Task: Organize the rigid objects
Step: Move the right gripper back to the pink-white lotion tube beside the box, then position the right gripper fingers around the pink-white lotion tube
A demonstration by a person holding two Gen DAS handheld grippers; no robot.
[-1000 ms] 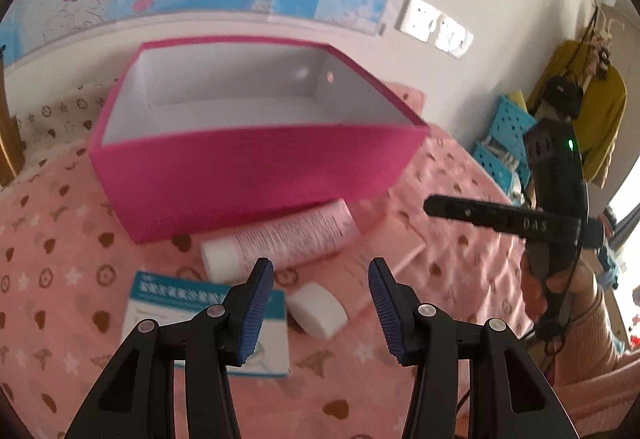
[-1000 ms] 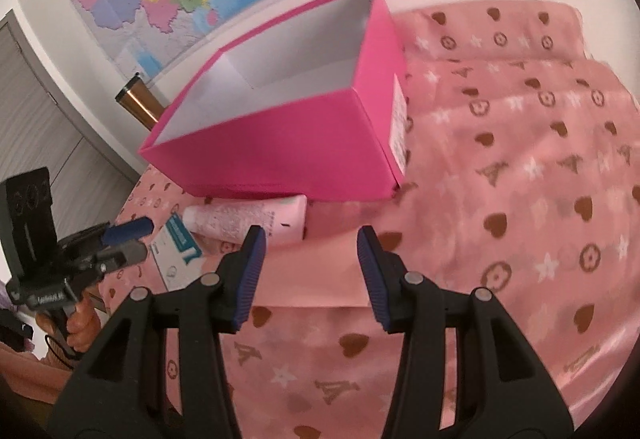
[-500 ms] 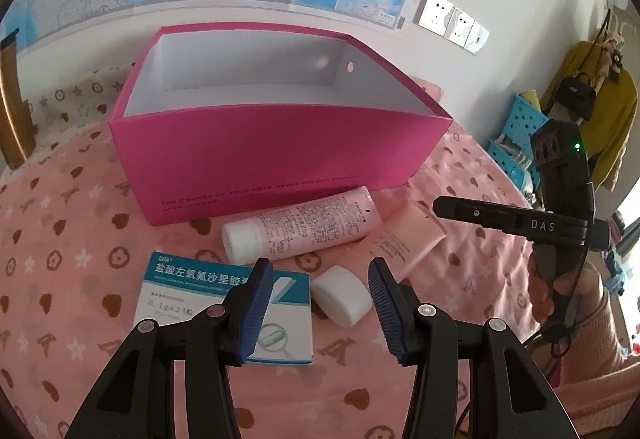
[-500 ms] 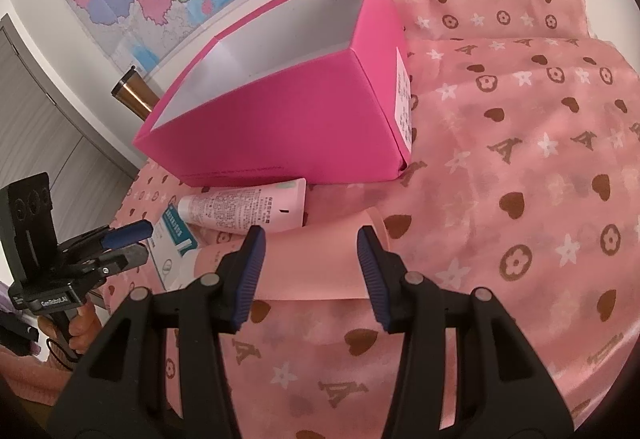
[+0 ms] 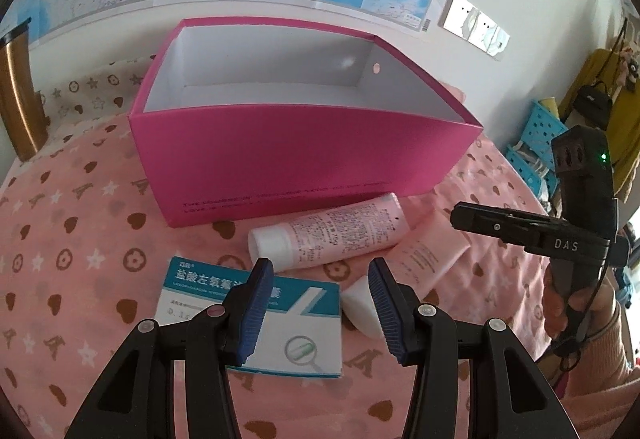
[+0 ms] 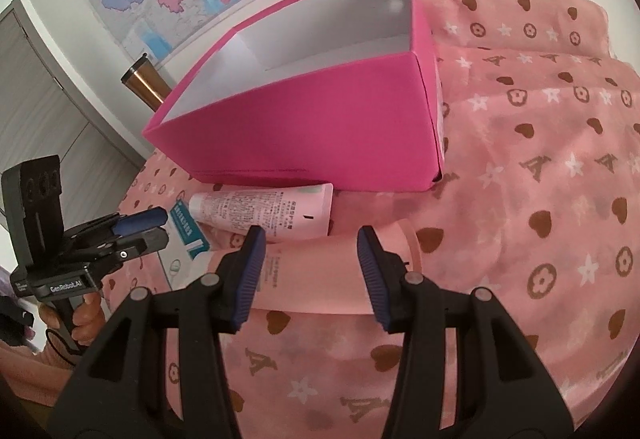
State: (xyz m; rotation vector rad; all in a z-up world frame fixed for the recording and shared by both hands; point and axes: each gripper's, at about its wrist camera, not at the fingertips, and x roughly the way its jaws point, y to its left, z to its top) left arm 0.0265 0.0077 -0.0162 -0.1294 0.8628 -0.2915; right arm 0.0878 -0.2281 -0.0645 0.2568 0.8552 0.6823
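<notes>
Left wrist view. Left claw point(image 5: 320, 299) hangs released, jaws apart with nothing between them, above the near items on the desk point(image 5: 80, 239), which is covered by a pink patterned cloth. Pink box point(image 5: 304, 155) stands upright and open-topped just behind the items; as far as its white inside shows, it is empty. In front of it lie three things: a pink-and-white tube point(image 5: 332, 235) on its side, near the box's front wall; a second, plain pink tube point(image 5: 428, 259) to the right, its white cap point(image 5: 362, 305) towards the camera; a white-and-teal medicine carton point(image 5: 256, 319) lying flat, partly hidden by the claw's left finger. Right claw point(image 5: 520, 229) shows at the right edge, seen side-on, held in a hand point(image 5: 584, 303).

Right wrist view. Right claw point(image 6: 310, 271) is released, jaws apart, poised over the plain pink tube point(image 6: 320, 271), which lies crosswise beneath; contact cannot be confirmed. Printed tube point(image 6: 264, 213) and carton point(image 6: 188, 231) lie beyond it, the box point(image 6: 312, 131) behind. Left claw point(image 6: 136, 235) is visible at the left.

Progress, judged: nothing boxed yet. All three items remain to be lifted in; the task looks to be at its start.
</notes>
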